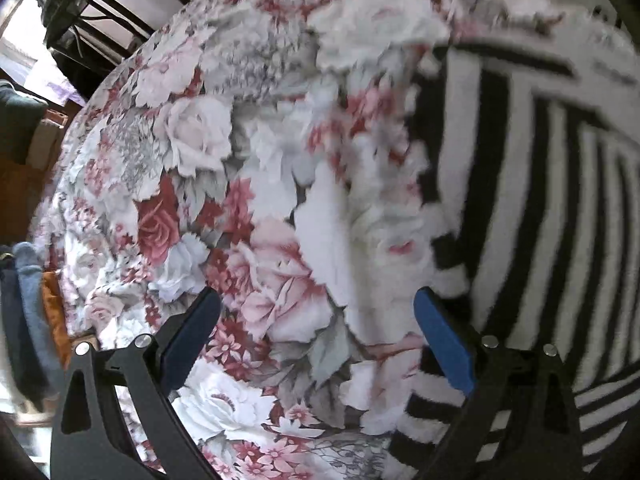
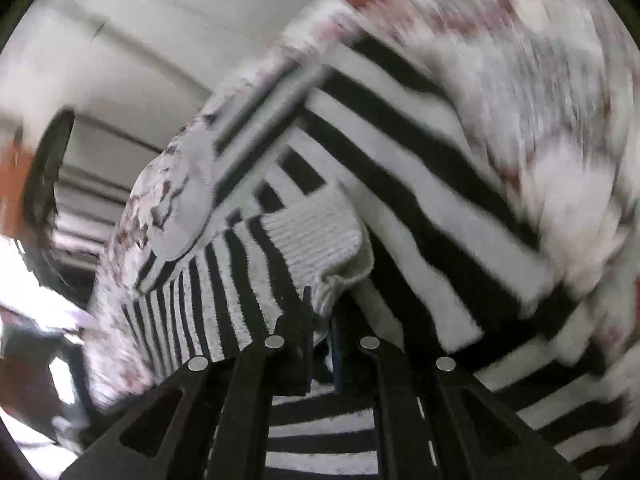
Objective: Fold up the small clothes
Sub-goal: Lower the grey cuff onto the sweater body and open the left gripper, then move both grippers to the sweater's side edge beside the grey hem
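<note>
The left tongs (image 1: 316, 332) hang released, blue pads (image 1: 444, 344) spread wide over the flowered bedspread (image 1: 192, 184) with nothing between them; the striped sweater (image 1: 532, 216) lies off toward their three o'clock, its near edge just beside the right-hand pad, its stripes running roughly twelve to six in that view. The right tongs (image 2: 320, 320) are clenched on the sweater's white ribbed cuff (image 2: 316, 240), which bunches up right at the tips at twelve o'clock; the rest of the sweater spreads away toward one and two o'clock across the bed, blurred. The right hand is plainly nearer, already gripping; the fold likely turns on carrying that cuff across the body, while the left tongs would need to shift toward three o'clock to reach cloth.
</note>
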